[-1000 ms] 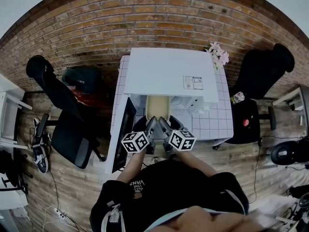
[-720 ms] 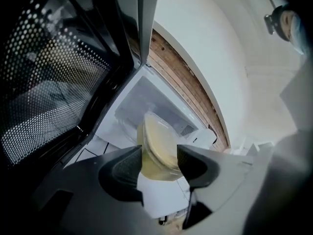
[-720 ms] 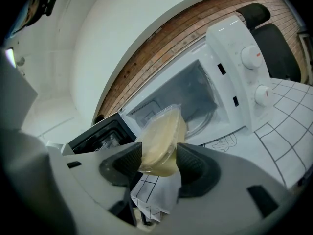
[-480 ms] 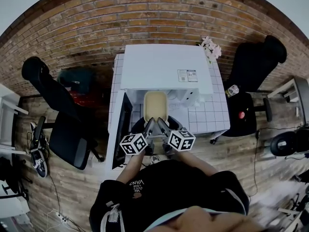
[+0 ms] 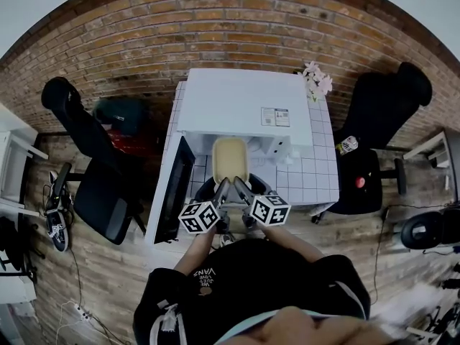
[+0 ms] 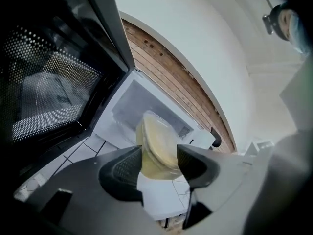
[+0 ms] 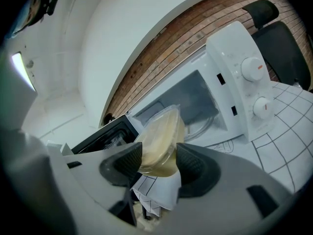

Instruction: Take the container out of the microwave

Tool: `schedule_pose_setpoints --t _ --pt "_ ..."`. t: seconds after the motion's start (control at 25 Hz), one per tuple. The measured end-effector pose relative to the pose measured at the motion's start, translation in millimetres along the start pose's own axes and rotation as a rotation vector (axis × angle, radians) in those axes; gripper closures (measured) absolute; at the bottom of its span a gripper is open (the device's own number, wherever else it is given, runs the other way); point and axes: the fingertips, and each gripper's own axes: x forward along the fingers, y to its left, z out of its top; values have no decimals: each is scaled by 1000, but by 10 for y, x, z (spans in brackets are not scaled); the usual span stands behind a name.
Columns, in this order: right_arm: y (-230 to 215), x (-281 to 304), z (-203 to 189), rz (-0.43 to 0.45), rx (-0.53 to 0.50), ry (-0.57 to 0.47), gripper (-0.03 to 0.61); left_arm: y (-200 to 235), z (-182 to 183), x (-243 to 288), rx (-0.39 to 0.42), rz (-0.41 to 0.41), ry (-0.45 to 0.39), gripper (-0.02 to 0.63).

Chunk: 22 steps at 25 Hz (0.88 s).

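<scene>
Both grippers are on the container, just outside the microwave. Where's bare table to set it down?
Bare tiles lie on the table to the right of the container, in front of the microwave's knobs. The left is crowded: the open door stands along that side.

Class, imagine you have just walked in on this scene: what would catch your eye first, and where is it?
The yellowish container stands out first, held by both the left gripper and the right gripper just in front of the white microwave. The microwave's dark door stands open to the left, and a brick wall fills the background.
</scene>
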Motion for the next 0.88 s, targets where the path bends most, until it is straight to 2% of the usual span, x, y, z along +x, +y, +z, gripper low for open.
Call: schedule_pose_setpoints --t 0.36,0.88 --pt "-106 -172 16 66 -29 59 368 -187 -168 -39 -16 66 -53 385" --pt "-272 -506 -8 117 -44 102 371 -493 -456 -94 -24 118 -80 385"
